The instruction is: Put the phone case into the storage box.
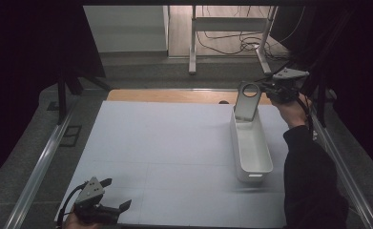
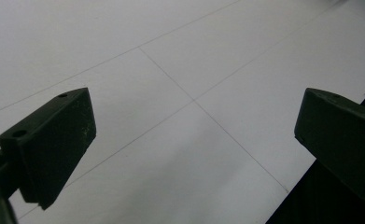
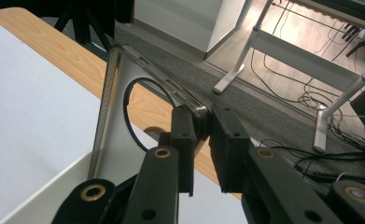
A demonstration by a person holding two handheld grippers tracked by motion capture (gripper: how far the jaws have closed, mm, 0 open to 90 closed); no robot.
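Nearest the high camera, at the bottom left, the left gripper (image 1: 115,194) rests low over the near edge of the white table sheet (image 1: 165,152), its black jaws spread wide with nothing between them. In the left gripper view the same two jaws stand far apart above the bare sheet, which is crossed by thin seam lines.

At the far right, the right gripper (image 1: 269,88) is clenched on the top corner of a flat grey plate with a round hole (image 1: 247,101). In the right gripper view the jaws pinch the plate's edge (image 3: 202,119) at its upper corner, and the wooden table edge (image 3: 54,51) shows through the ring-shaped cutout.

The plate stands nearly upright, tilted slightly, with its lower end down inside the far end of a long white plastic bin (image 1: 258,169). Whether the plate's bottom touches the bin floor cannot be told. The rest of the bin's inside shows only its white floor. The bin lies lengthwise on the right part of the sheet, well apart from the left gripper, with a slot handle in its near end wall.
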